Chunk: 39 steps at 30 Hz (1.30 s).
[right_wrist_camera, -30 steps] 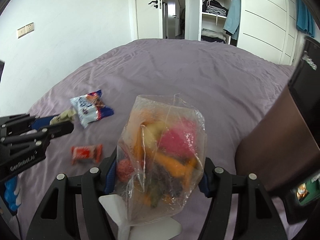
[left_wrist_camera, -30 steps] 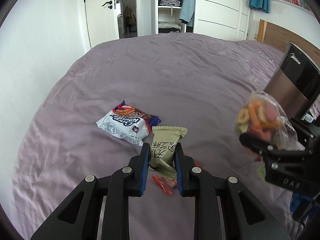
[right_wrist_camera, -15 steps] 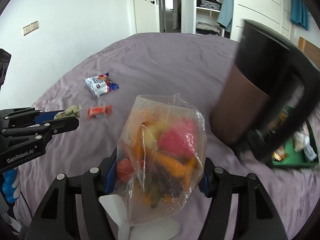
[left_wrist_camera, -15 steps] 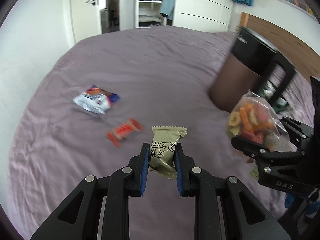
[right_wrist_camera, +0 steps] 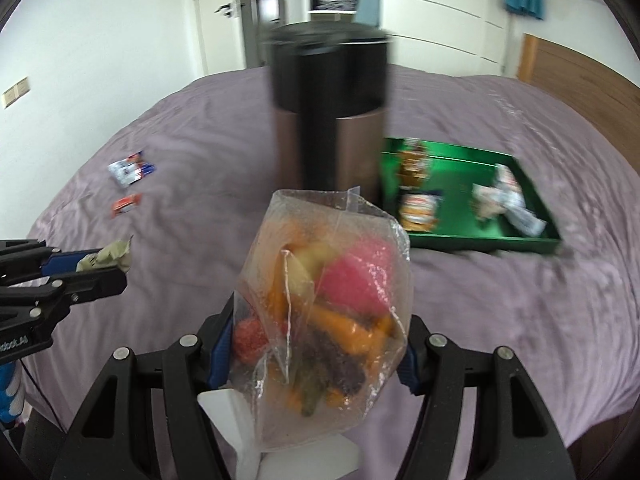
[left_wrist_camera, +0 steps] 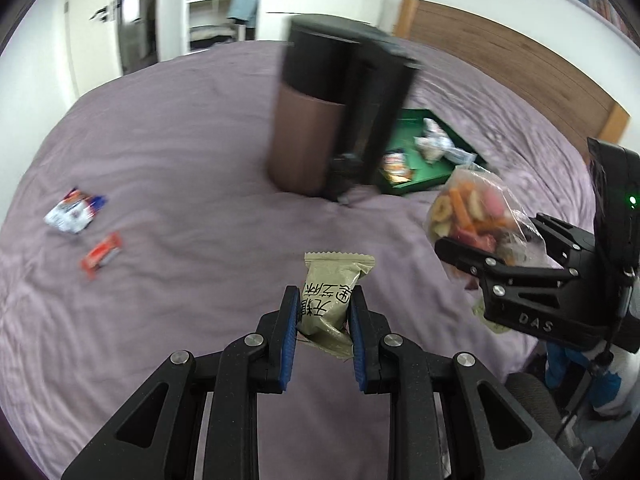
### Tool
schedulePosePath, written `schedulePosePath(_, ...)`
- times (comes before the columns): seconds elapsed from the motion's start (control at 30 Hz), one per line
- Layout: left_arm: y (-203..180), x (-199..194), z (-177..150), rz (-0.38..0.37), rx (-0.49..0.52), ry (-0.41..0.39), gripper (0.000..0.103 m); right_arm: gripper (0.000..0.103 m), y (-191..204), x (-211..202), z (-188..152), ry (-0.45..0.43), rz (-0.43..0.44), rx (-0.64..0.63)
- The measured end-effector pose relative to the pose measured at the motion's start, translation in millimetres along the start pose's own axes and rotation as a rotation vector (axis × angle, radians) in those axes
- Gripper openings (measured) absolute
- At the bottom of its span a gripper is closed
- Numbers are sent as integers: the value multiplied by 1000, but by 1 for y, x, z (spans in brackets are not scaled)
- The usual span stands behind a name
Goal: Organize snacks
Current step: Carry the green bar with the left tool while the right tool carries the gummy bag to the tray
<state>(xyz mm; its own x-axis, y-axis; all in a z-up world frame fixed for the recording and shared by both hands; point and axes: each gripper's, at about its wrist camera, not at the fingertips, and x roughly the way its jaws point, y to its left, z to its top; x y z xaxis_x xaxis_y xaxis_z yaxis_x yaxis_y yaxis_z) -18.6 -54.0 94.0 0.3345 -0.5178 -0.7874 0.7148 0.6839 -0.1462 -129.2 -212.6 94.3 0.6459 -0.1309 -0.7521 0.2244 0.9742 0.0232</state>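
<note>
My left gripper (left_wrist_camera: 322,304) is shut on an olive-green snack packet (left_wrist_camera: 330,292) and holds it above the purple bed; it also shows in the right wrist view (right_wrist_camera: 106,259). My right gripper (right_wrist_camera: 316,344) is shut on a clear bag of colourful dried fruit (right_wrist_camera: 324,320), which also shows in the left wrist view (left_wrist_camera: 472,216). A green tray (right_wrist_camera: 484,240) with several snack packs lies on the bed ahead right, behind a tall brown and black kettle (right_wrist_camera: 328,108). A white-blue packet (left_wrist_camera: 74,210) and a small red packet (left_wrist_camera: 102,254) lie at the left.
The purple bedspread (left_wrist_camera: 180,140) fills the view. The kettle (left_wrist_camera: 340,112) stands between my grippers and the tray (left_wrist_camera: 424,176). A wooden headboard (left_wrist_camera: 500,64) is at the far right, wardrobe and door at the back.
Both grippers have swung right with their loads. The kettle and green tray have come into fuller view; the two loose packets have slid to the far left.
</note>
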Motion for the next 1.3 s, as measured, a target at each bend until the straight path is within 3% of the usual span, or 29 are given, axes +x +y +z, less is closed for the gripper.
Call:
schedulePosePath(0.23, -58, 14, 25, -67, 72, 0, 20, 100, -65, -15, -5, -24, -85, 57)
schedulePosePath(0.53, -110, 53, 82, -103, 103, -37, 20, 100, -128, -2, 21, -80, -145, 81)
schedulePosePath(0.77, -128, 102, 127, -86, 79, -71, 20, 100, -176, 42, 68, -127, -185, 93)
schedulePosePath(0.9, -133, 137, 148, -37, 75, -89, 20, 100, -195, 74, 91, -136, -214, 78)
schedulePosePath(1.3, -148, 238, 169, 59, 70, -82, 20, 100, -237, 168, 92, -110, -226, 58)
